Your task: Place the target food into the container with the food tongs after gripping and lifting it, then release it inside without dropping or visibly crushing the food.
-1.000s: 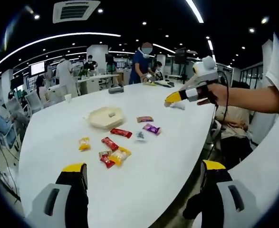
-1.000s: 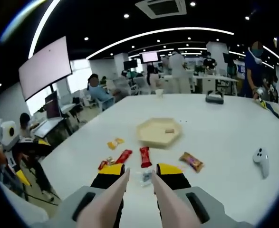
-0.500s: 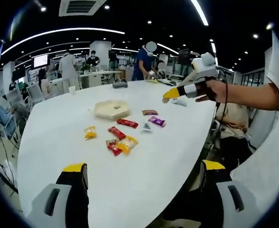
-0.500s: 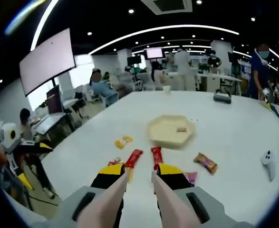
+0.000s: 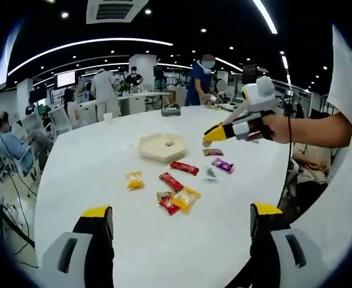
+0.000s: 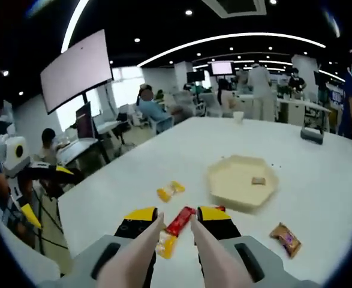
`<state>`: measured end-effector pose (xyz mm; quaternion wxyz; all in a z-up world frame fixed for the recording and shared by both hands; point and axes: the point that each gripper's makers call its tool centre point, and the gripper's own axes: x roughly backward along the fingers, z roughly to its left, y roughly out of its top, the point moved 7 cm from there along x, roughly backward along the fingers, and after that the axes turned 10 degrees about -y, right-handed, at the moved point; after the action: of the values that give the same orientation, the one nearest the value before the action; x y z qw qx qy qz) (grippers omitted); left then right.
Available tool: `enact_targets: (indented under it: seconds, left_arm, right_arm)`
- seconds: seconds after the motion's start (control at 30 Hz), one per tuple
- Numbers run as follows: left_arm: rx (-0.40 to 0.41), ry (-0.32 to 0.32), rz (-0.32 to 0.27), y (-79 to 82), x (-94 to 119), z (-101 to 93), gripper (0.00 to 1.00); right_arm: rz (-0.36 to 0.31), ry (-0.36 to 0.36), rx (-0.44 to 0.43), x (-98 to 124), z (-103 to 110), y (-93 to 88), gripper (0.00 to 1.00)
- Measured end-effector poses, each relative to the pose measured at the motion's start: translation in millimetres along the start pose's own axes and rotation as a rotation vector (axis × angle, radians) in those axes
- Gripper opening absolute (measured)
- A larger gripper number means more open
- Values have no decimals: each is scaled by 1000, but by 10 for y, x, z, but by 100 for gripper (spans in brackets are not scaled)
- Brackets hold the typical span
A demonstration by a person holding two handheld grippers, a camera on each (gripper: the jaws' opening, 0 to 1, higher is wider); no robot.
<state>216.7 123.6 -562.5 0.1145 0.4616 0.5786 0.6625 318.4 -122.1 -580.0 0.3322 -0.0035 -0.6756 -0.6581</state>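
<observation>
Left hand-held gripper (image 5: pixel 176 231): jaws spread wide, released, idle over the table (image 5: pixel 74 180). Your right hand-held gripper (image 6: pixel 176 225) carries the food tongs (image 6: pixel 174 255), tips slightly apart, grasping nothing. The red snack bar (image 6: pixel 181 220) sits at 12 o'clock between the tips. Lower squarely and squeeze lightly. The container (image 6: pixel 243 182) is at 1 o'clock. Left gripper view adds the purple packet (image 5: pixel 222 164); right gripper view hides it.

open office — desks (image 6: pixel 89 150), wall screen (image 6: pixel 77 72)
</observation>
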Motion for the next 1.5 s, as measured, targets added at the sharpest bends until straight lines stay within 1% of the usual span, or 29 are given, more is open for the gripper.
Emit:
enact_targets:
  seconds: [0.03,0.07,0.1,0.13,0.17,0.3,0.33,0.4,0.47,0.6,0.67,0.77,0.8,0.87,0.9,0.93,1.0,1.07,1.13,1.17,1.27,1.3,1.37,1.4,1.43,1.5]
  left_arm:
    - [20,16,-18,32,-10,1,96]
    - [32,14,-28,47,-17,-5,96]
    - [54,16,-34,47,-29,-3,96]
    - [58,22,-30,42,-38,0,96]
    - [59,27,-25,35,-54,6,96]
    - [57,40,-13,47,-65,26,96]
    - [40,47,-39,78,-66,46,96]
    - [41,50,-44,80,-67,64,96]
    - [51,60,-32,51,-93,133,96]
    - [65,68,-40,28,-81,174,96]
    - [79,68,-25,-20,-79,195,97]
    - [106,57,-43,-48,-61,217,97]
    - [112,55,-40,-54,-62,222,97]
    - [113,46,-29,-53,-53,203,98]
    - [109,43,-37,-48,-53,201,99]
    - [108,43,-56,-53,-83,215,99]
    - [125,46,-47,-93,-117,221,98]
    - [138,39,-66,-99,-133,173,98]
    - [138,27,-75,-104,-133,136,98]
    - [138,21,-72,-117,-135,127,98]
    - [151,2,-53,-197,-144,145,98]
    - [164,-2,-32,-218,-126,139,98]
    - [141,1,-54,-209,-89,140,98]
    - [141,15,-47,-226,-64,163,98]
    - [152,22,-43,-239,-41,169,98]
    - [167,31,-60,-243,-1,174,98]
  right_arm:
    - [0,1,33,-37,13,2,25]
    - [16,35,66,-94,51,-3,25]
    - [23,56,63,-126,76,-1,25]
    - [7,55,52,-140,83,22,25]
    - [1,77,39,-165,103,39,25]
    - [10,115,77,-263,147,43,25]
    - [9,115,84,-278,151,50,25]
    - [6,126,98,-307,159,62,25]
    - [6,138,105,-361,164,68,25]
    - [26,161,118,-492,192,55,25]
    - [41,171,115,-561,230,28,25]
    - [71,187,145,-677,324,-54,25]
    - [85,179,158,-699,337,-75,25]
    - [93,188,146,-705,399,-74,25]
    - [90,199,145,-727,439,-84,25]
    - [103,209,160,-750,461,-107,25]
    - [104,228,177,-800,496,-137,25]
    - [137,226,220,-901,506,-194,25]
    - [144,235,218,-943,539,-198,25]
    - [146,245,219,-980,565,-208,25]
    - [171,244,280,-1084,578,-276,25]
    - [197,243,259,-1120,581,-301,25]
    - [192,249,261,-1152,598,-304,25]
    - [204,254,277,-1182,611,-325,25]
    - [210,257,283,-1192,619,-337,25]
    - [217,257,299,-1205,630,-359,25]
